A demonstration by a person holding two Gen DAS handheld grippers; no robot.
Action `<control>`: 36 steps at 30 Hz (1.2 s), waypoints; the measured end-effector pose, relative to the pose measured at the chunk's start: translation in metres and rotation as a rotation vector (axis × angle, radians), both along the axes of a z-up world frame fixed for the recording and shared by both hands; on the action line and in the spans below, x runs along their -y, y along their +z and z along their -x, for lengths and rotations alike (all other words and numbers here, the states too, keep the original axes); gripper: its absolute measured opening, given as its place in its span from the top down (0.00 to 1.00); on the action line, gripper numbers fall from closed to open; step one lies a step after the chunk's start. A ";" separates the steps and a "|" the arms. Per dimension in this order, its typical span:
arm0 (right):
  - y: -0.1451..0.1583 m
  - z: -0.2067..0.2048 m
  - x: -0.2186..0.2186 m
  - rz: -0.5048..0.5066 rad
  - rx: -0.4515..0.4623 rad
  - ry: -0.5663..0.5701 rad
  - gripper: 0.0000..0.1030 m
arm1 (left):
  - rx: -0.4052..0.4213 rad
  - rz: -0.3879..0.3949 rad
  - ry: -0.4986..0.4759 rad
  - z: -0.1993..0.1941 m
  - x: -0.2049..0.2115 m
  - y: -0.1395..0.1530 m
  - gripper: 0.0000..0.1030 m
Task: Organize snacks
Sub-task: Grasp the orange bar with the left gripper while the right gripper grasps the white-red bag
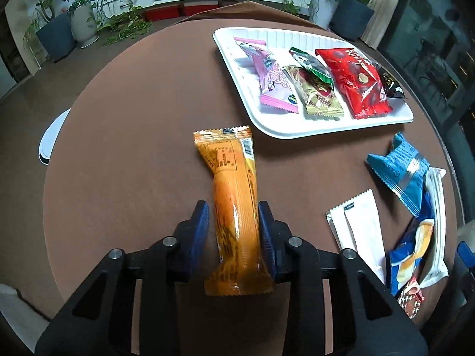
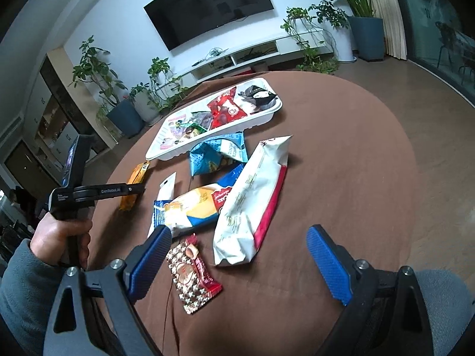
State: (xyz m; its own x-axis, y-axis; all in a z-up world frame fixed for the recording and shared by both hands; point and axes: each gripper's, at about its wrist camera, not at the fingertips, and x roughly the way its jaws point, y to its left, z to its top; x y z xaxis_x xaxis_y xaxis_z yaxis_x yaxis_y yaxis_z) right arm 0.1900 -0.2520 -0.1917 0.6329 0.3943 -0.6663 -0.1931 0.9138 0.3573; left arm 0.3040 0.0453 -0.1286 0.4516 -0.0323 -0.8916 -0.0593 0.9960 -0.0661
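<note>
Left gripper pinching orange snack bar mid-length; right gripper spread, empty. Bar to be lifted level, carried toward white tray at 1 o'clock.

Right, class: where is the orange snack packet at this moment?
In the left wrist view the orange snack packet lies on the brown table, between the pads of the left tool, just short of the white tray.
</note>
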 end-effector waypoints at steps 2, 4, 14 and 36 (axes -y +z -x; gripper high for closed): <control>-0.001 -0.002 -0.002 0.006 -0.006 0.005 0.08 | 0.004 -0.016 -0.006 -0.001 0.002 0.000 0.70; -0.002 -0.004 -0.004 0.010 -0.008 0.004 0.08 | 0.008 -0.035 -0.016 0.001 0.004 -0.001 0.70; 0.000 -0.023 -0.011 0.016 -0.038 -0.001 0.10 | 0.038 -0.008 -0.091 0.027 0.024 -0.002 0.82; -0.028 -0.047 -0.033 0.225 -0.172 0.059 0.42 | 0.078 0.077 -0.187 0.120 0.056 0.000 0.82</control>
